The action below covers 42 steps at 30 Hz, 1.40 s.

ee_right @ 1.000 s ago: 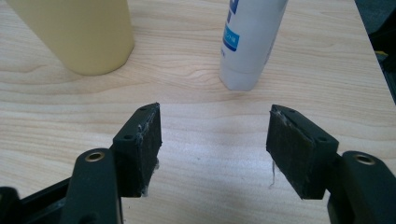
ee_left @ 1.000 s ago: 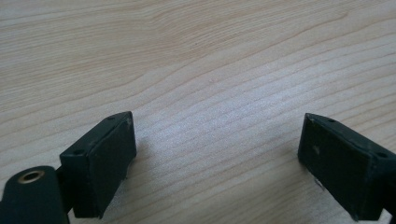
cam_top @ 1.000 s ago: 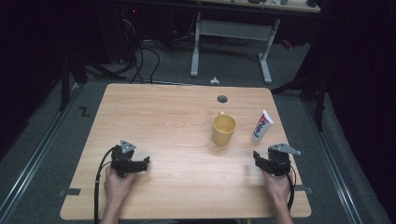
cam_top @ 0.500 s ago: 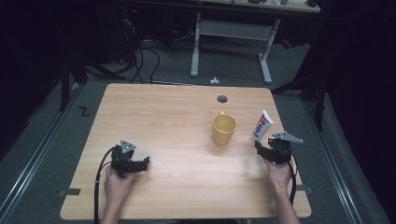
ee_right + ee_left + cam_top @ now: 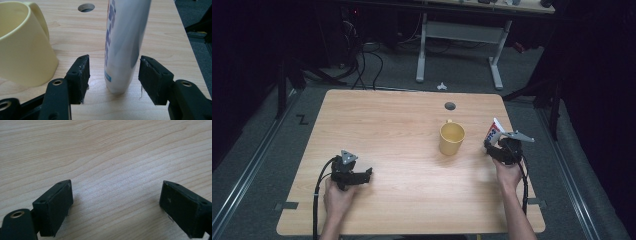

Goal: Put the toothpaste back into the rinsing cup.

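The tube (image 5: 122,45) lies between our right gripper's (image 5: 113,72) half-closed fingers (image 5: 81,75), which have just been closing, untouched on either side. Mug (image 5: 23,47) sits left. A skewed squeeze could roll the tube away. Left gripper (image 5: 116,205) gapes empty.

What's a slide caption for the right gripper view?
Right gripper jaws closing around, not yet touching, a white tube beside a yellow mug.

Right gripper (image 5: 492,148) now farther up table, at tube (image 5: 493,132); its jaws have just been closing, tube between them, pads not yet touching.
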Tool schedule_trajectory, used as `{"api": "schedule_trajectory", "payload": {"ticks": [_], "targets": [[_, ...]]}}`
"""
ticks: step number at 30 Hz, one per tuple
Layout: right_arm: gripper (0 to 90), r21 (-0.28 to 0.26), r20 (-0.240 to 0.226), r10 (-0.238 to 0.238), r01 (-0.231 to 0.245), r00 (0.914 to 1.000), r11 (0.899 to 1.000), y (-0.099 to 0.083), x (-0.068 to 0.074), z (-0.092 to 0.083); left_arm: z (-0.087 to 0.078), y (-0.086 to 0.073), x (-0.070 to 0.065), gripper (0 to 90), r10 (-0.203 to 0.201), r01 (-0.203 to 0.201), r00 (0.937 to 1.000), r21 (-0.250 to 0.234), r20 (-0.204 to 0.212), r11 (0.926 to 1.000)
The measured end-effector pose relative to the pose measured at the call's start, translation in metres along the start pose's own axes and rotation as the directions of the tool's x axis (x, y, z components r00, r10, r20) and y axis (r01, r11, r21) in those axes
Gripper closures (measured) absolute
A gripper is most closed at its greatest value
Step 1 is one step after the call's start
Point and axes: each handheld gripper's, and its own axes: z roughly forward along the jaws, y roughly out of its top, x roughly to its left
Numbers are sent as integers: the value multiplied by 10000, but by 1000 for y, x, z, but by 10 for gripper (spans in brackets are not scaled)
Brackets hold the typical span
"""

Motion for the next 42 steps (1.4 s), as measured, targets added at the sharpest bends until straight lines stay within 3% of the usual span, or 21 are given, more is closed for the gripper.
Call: {"api": "schedule_trajectory", "payload": {"ticks": [10,19,31,34,42], "targets": [[496,7,78,249,-249,9997,9997,-1,-3,13,0,0,0,120,-2,2,10000,-1,-13,10000],[561,-187,85,155,-153,9998,9997,-1,-6,17,0,0,0,121,3,-3,10000,-5,-23,10000],[611,-191,185,-378,382,9991,9991,0,-4,17,0,0,0,122,-10,10,10000,-7,-10,10000],[626,33,65,-688,688,9976,9976,5,-4,17,0,0,0,125,-19,19,10000,-16,-7,10000],[638,150,-400,-813,819,9959,9965,8,-3,12,0,0,0,132,-23,23,10000,-24,-10,10000]]}}
